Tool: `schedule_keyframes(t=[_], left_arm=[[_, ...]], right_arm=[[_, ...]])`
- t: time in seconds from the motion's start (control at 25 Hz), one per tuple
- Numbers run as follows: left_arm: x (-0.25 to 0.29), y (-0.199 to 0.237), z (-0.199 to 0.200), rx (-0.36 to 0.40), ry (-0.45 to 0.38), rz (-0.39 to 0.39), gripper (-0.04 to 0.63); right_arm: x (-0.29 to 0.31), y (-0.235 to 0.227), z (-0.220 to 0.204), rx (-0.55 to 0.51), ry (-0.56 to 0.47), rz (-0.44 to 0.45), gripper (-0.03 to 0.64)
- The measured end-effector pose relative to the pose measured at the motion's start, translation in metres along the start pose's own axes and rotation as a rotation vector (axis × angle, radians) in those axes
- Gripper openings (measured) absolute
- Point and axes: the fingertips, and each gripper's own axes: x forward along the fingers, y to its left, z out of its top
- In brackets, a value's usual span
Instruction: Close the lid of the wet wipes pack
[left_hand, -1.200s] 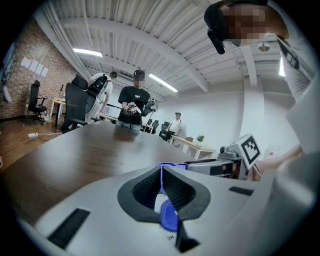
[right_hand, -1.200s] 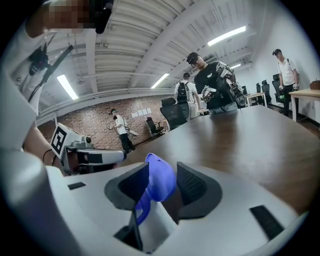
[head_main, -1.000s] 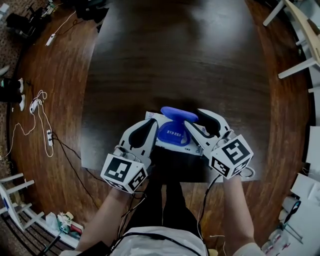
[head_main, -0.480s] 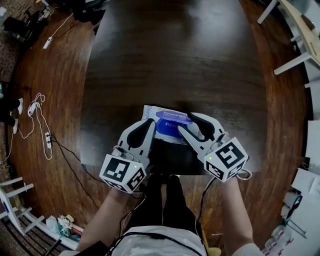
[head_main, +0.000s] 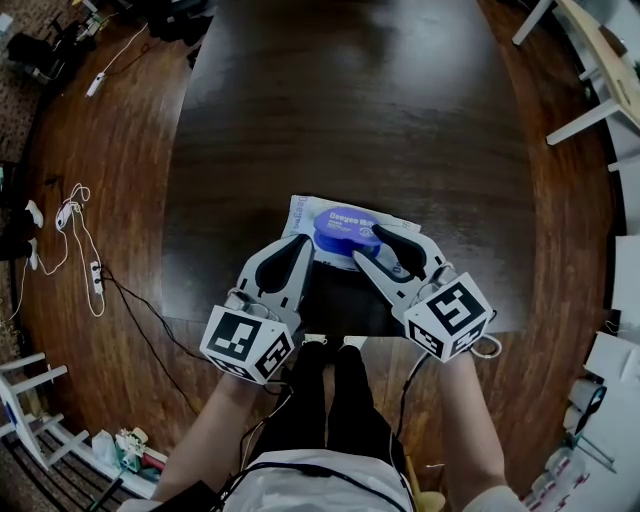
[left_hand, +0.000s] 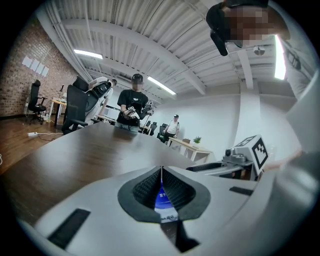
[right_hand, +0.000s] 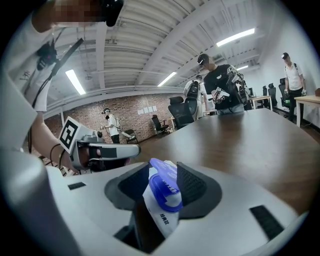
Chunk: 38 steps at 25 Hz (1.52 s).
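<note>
In the head view, the blue lid (head_main: 345, 226) of the wet wipes pack (head_main: 301, 213) is seen lying flat on the pack, where a second ago it stood upright and half a second ago it was halfway down. The closing swing is therefore judged all but done. Whether the catch has snapped cannot be told from above. The pack rests on the dark table (head_main: 350, 100) near its near edge, held between the left gripper (head_main: 300, 246) at its left end and the right gripper (head_main: 368, 246) at its right. One finger of the right gripper is laid across the lid's right rim, so a last press there would be partly blocked. Nothing else is found on the tabletop; cables (head_main: 82, 240) trail on the floor well apart. In the left gripper view, the jaws are seen brought together, with a thin pale sliver nipped between the tips and the pack's blue and white showing in the hollow below. The pack's end seam is judged to be pinched. A standing person (left_hand: 133, 103) and office chairs (left_hand: 75, 107) are seen beyond the far end of the table — no obstacle. In the right gripper view, the jaws are clamped on the pack's white film, with the lid's ring pressed against one pad. Its far edge looks slightly raised, so a firm push may yet be needed.
</note>
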Motion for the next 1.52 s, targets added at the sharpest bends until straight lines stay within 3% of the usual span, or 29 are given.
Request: schedule_keyframes(t=[0.72, 1.52], left_arm=[[-0.003, -0.002, -0.002, -0.017, -0.007, -0.002, 0.003], [-0.007, 0.001, -0.003, -0.031, -0.005, -0.016, 0.003]], right_arm=[[0.019, 0.025, -0.020, 0.006, 0.069, 0.064, 0.160], [0.032, 0.035, -0.047, -0.072, 0.256, 0.065, 0.160]])
